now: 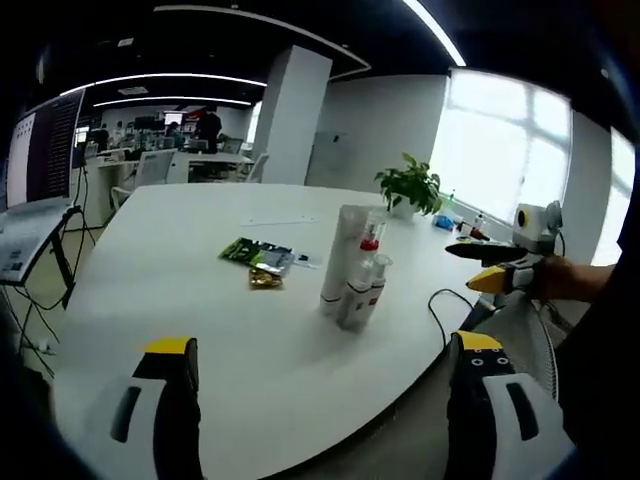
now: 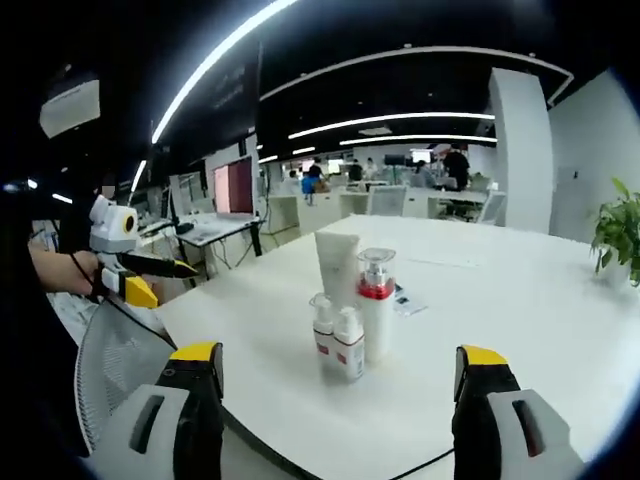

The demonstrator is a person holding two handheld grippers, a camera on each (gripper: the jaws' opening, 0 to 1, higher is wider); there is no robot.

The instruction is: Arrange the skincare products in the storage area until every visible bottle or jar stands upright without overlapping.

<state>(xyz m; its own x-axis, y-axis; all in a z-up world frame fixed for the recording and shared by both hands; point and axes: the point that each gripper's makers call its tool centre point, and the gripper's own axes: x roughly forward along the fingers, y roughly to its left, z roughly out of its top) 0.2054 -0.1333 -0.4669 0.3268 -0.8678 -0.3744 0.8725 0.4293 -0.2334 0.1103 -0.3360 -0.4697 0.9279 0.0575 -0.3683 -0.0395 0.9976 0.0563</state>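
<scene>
Several skincare products stand upright in a tight cluster on the white table [image 1: 200, 230]: a tall white tube [image 1: 343, 250] [image 2: 334, 264], a pump bottle with a red collar [image 1: 369, 250] [image 2: 376, 310], and two small white bottles [image 1: 358, 298] [image 2: 348, 342] in front of them. My left gripper [image 1: 324, 345] is open and empty, short of the cluster near the table's edge. My right gripper [image 2: 340, 353] is open too, facing the cluster from the other side. Each gripper also appears in the other's view, the right gripper [image 1: 505, 268] and the left gripper [image 2: 140, 275], both held off the table.
A green packet [image 1: 243, 249] and a gold packet [image 1: 265, 277] lie left of the cluster. A potted plant [image 1: 410, 186] [image 2: 620, 235] stands at the far edge. A black cable [image 1: 438, 312] crosses the table edge. A mesh chair back [image 2: 115, 365] is beside the table.
</scene>
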